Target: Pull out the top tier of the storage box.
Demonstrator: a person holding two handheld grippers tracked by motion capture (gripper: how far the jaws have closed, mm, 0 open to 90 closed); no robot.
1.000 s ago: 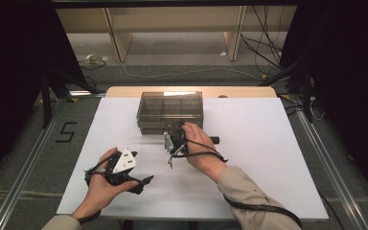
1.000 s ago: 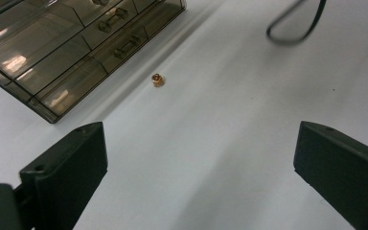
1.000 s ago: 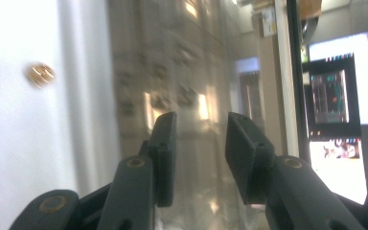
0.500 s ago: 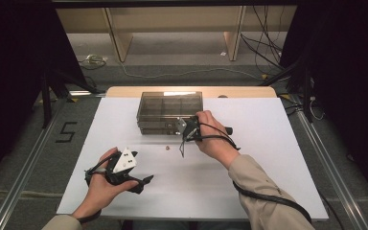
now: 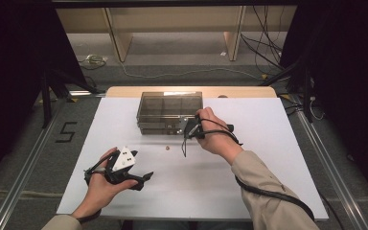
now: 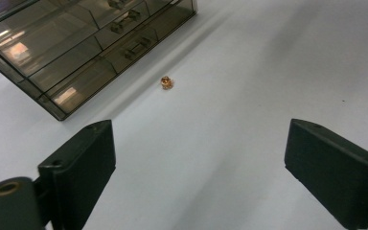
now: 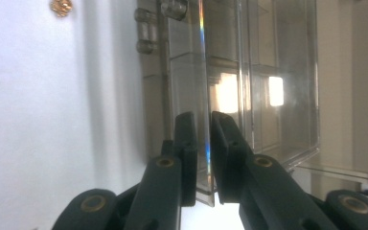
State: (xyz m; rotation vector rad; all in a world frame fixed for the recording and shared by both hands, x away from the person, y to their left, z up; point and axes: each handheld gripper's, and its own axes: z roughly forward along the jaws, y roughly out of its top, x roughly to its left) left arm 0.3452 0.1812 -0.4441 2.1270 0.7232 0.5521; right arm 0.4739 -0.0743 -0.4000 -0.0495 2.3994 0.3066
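- Near left: the left gripper [image 5: 141, 178] rests low over the white table [image 5: 268, 191], held in one hand, its jaws spread wide with nothing between them. In the left gripper view the bare tabletop lies between the two black jaws.
- Middle: one small gold bead [image 5: 167, 148] lies loose on the table, apart from both grippers and just in front of the box. It sits near the box's drawer fronts in the left gripper view [image 6: 166, 82] and shows at the top left of the right gripper view [image 7: 61, 5].
- Far centre: the right gripper [image 5: 188, 129] is at the near right corner of the smoky clear drawer box [image 5: 167, 103]. Its jaws are pressed nearly together, pinching a thin clear panel [image 7: 205, 120] of the box, seen edge-on in the right gripper view.
- Progress, as judged: the work appears to be at an early stage. The right gripper has a hold on the box panel, probably a drawer front being worked open or shut; which way cannot be told. The bead has not been picked up, and the left gripper looks ready to go for it.
- Count: two grippers, two hands, one drawer box with several compartments and at least three small handles [image 6: 139, 45] on its front, one bead, one table.
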